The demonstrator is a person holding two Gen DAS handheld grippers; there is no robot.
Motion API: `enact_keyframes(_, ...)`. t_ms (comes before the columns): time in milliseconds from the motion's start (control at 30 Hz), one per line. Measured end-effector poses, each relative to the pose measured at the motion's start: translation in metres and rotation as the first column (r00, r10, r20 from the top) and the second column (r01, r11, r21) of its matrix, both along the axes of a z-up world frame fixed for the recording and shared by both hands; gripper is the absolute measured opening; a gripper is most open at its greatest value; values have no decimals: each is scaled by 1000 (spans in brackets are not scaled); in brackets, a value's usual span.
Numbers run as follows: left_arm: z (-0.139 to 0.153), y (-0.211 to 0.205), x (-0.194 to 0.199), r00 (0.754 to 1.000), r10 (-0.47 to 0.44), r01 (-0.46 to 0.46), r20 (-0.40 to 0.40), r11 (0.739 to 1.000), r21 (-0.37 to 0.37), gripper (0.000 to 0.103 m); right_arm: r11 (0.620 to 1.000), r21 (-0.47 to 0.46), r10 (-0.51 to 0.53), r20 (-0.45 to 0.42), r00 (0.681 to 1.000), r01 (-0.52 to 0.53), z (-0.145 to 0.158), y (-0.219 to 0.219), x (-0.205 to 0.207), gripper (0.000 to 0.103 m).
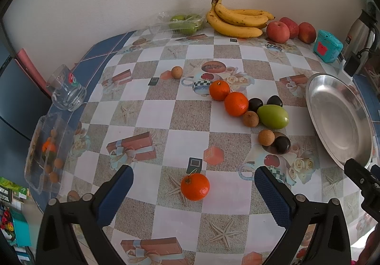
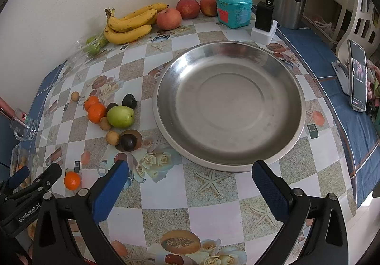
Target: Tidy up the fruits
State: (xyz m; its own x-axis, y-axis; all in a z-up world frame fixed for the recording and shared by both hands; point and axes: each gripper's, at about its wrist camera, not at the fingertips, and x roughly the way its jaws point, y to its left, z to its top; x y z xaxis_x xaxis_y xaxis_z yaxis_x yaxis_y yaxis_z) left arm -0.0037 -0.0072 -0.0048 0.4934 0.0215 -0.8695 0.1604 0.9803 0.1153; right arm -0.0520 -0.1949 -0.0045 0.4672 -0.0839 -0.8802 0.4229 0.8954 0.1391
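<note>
Both grippers hang over the checkered table point(image 1: 166, 110) with their jaws spread wide and nothing in them. The left gripper point(image 1: 193, 187) has a lone orange point(image 1: 195, 186) lying between its blue fingers, not touched. The right gripper point(image 2: 190, 184) faces the bare steel plate point(image 2: 229, 103). Just left of the plate lie two more oranges point(image 2: 95, 109), a green fruit point(image 2: 120, 116), small brown fruits and dark ones. Bananas point(image 2: 129, 23) and apples point(image 2: 178, 14) rest by the wall.

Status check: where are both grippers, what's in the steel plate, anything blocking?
Left gripper open, fingers either side of lone tangerine, not gripping. Right gripper open, empty, facing steel plate. Plate holds nothing. Path clear.
</note>
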Motion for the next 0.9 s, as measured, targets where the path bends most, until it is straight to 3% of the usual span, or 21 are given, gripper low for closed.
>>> enact_keyframes(900, -1, 2, 4, 1000, 4, -4, -25, 1000, 0, 103, 1000, 1, 0, -1, 1000, 0, 0, 0, 0, 103)
